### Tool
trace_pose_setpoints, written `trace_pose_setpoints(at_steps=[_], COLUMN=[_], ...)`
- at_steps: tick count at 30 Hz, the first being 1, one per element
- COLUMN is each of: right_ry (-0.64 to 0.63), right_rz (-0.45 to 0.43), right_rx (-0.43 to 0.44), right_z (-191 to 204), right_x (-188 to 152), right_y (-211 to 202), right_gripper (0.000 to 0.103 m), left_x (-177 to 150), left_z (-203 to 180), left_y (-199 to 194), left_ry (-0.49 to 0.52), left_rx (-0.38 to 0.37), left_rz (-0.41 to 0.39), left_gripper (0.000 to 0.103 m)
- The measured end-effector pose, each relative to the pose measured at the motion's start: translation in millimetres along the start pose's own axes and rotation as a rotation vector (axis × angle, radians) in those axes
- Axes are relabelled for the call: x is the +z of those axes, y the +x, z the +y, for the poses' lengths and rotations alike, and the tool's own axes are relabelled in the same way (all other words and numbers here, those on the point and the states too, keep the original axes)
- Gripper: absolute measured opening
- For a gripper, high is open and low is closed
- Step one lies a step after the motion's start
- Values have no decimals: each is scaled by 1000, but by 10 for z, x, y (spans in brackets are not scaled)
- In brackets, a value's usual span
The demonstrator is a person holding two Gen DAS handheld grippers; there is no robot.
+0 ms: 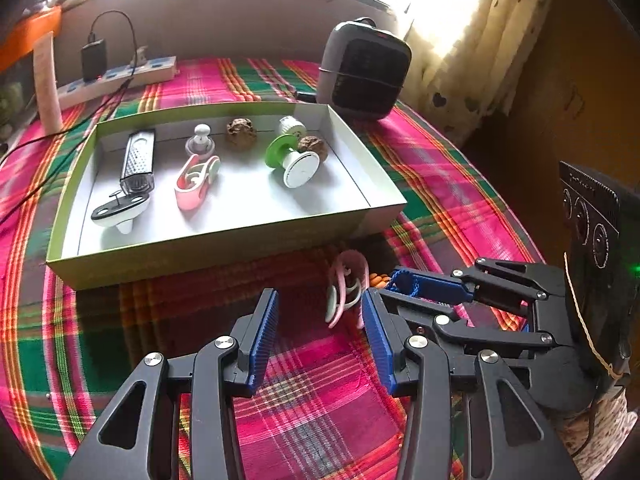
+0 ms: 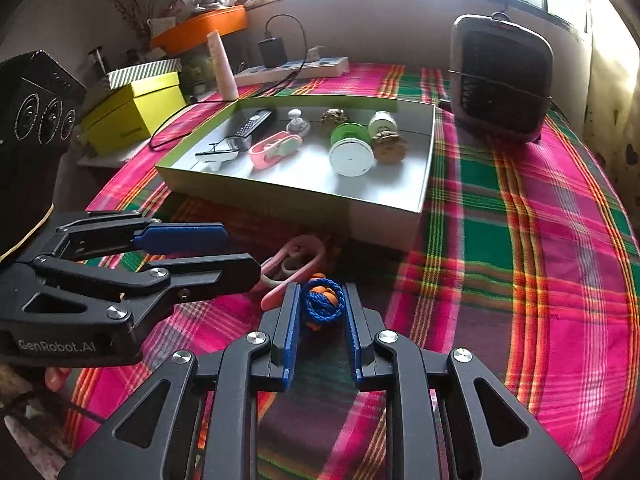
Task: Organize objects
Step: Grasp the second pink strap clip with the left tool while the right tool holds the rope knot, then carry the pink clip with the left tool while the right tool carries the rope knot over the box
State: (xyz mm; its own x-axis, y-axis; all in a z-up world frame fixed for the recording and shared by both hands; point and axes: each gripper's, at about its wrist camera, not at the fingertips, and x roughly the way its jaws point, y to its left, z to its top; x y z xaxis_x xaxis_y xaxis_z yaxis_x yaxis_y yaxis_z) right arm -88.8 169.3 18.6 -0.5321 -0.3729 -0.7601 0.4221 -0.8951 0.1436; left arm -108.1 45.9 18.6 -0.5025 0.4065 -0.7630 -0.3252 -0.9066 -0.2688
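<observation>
A shallow green-edged box holds a metal grater, a pink clip, a green and white spool, two brown balls and other small items. A second pink clip lies on the cloth in front of the box. My left gripper is open, just short of this clip. My right gripper is closed around a blue and orange rope ball on the cloth, next to the clip. It shows at the right of the left wrist view.
A grey fan heater stands behind the box at the right. A power strip with a plugged charger and cable lies at the back left. A yellow box and a pale tube stand at the left.
</observation>
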Motion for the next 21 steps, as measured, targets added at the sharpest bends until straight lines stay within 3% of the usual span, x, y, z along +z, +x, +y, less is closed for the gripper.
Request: trace_pose_setpoints(at_steps=[8,21], right_ry=[55,79], right_rz=[-18,-15], right_rx=[-147,-174], right_z=[-187,-274], right_x=[-72,-96], right_y=[-151,-155], right_gripper=[22,23], left_x=[26,50], left_z=[-150,-234], left_y=[116,267], left_ry=[52,113], left_rx=[-9,116], left_rz=[23,17], left_gripper=[43,43])
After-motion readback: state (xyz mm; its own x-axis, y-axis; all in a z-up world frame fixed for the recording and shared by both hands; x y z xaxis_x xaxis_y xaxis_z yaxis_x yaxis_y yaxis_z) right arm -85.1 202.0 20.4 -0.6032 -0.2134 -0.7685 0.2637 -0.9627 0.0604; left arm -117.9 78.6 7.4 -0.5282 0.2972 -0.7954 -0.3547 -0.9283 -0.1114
